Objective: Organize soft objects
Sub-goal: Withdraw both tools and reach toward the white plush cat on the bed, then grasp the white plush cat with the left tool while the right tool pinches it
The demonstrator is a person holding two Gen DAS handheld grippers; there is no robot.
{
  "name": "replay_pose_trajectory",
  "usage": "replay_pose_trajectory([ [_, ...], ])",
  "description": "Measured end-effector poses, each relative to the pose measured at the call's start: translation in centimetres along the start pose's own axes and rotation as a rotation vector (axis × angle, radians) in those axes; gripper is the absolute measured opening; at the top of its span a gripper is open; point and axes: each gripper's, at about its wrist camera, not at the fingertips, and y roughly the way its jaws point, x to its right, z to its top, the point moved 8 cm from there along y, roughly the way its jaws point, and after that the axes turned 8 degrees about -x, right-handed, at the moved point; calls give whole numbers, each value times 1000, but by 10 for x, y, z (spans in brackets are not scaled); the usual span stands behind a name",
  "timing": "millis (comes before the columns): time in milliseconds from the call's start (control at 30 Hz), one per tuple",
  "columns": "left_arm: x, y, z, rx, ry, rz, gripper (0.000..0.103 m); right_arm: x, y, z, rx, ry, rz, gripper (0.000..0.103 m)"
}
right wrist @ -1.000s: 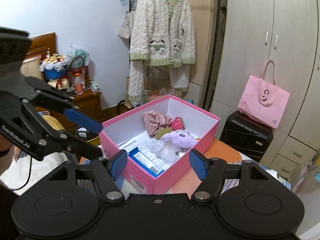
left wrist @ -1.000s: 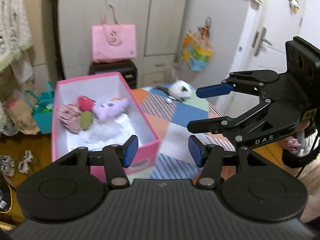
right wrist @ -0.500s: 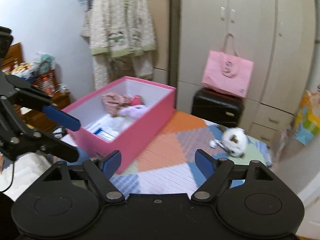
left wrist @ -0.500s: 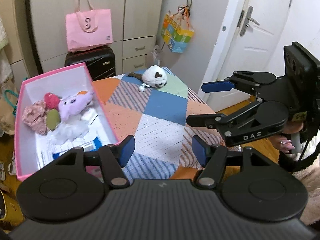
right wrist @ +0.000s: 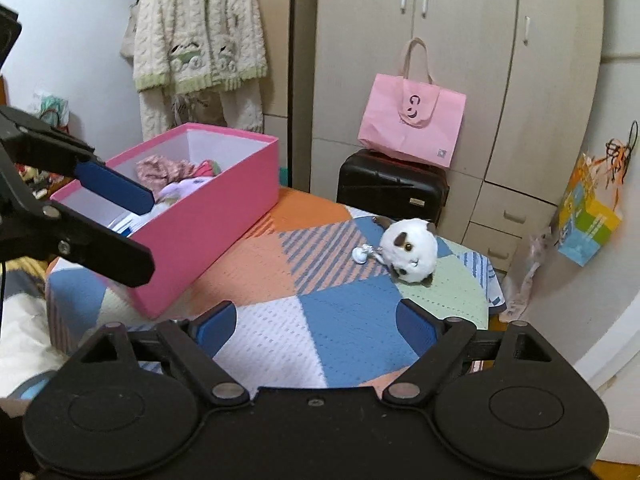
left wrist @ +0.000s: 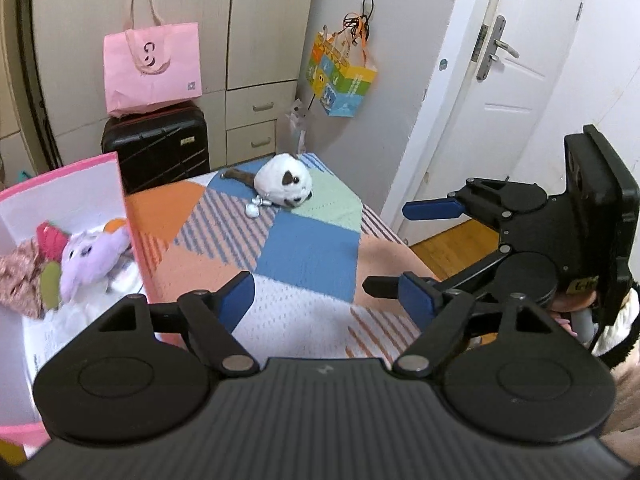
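White round plush toy (left wrist: 283, 179), dark patches on face and a dark tail behind, small pale trinket touching its side; lying on the patchwork tabletop (left wrist: 312, 256), well ahead of both sets of jaws, nearer the far edge. Same toy in the right wrist view (right wrist: 408, 250), ahead and slightly right of centre.

Pink box (right wrist: 208, 220) ahead and left of the right jaws, resting on the tabletop; inside it a lilac plush (left wrist: 90, 258), a red plush and floral cloth.

Compared with a second ago: box then filling the middle of both views, now pushed off to the left side; white toy then small and distant, now larger and nearer centre. Pink bag on black suitcase unchanged against the wardrobe.

Left gripper (left wrist: 326, 300): jaws spread wide, just been opening, nothing between the blue pads, only tabletop below. Right gripper (right wrist: 316, 324): jaws likewise wide apart, just been opening, empty, touching nothing. Right gripper also visible off to the right of the left jaws (left wrist: 416, 252).
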Motion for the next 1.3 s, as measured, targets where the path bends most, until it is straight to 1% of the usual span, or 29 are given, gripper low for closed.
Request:
replay_pose_trajectory([
  [100,0,11,11,48,-1,14,79,17,16,1,29,37,21,95],
  [200,-3,23,22,100,-34,17,79,32,39,1,46,75,13,95],
  [333,-8,41,33,124,-24,72,79,43,62,1,114,57,5,95],
  [400,-13,50,39,127,-43,84,79,49,71,3,135,74,31,95],
  [467,-20,60,44,135,-79,78,79,55,79,7,152,99,68,94],
  [533,-25,71,48,143,-104,74,78,59,87,9,134,95,77,94],
  [567,-27,77,49,138,-115,58,77,60,93,10,114,72,57,94],
  [633,-30,89,50,118,-166,11,77,62,102,11,77,28,19,92],
  [667,-31,94,50,119,-190,-15,77,64,105,11,64,20,14,91],
  [733,-32,105,52,117,-227,-55,77,69,112,12,42,25,30,89],
  [767,-32,112,53,114,-237,-60,77,72,116,13,34,30,42,89],
  [867,-34,132,59,118,-257,-50,76,82,129,16,13,26,44,89],
  [967,-41,151,66,124,-302,-51,75,92,143,16,-4,16,41,88],
  [1100,-52,167,71,141,-331,-19,72,105,155,22,16,28,65,88],
  [1167,-55,174,76,159,-336,-22,72,109,162,26,21,14,68,88],
  [1233,-56,180,79,191,-326,7,72,112,172,28,-7,23,94,88],
  [1300,-57,186,81,200,-327,26,72,115,180,31,-27,59,109,88],
])
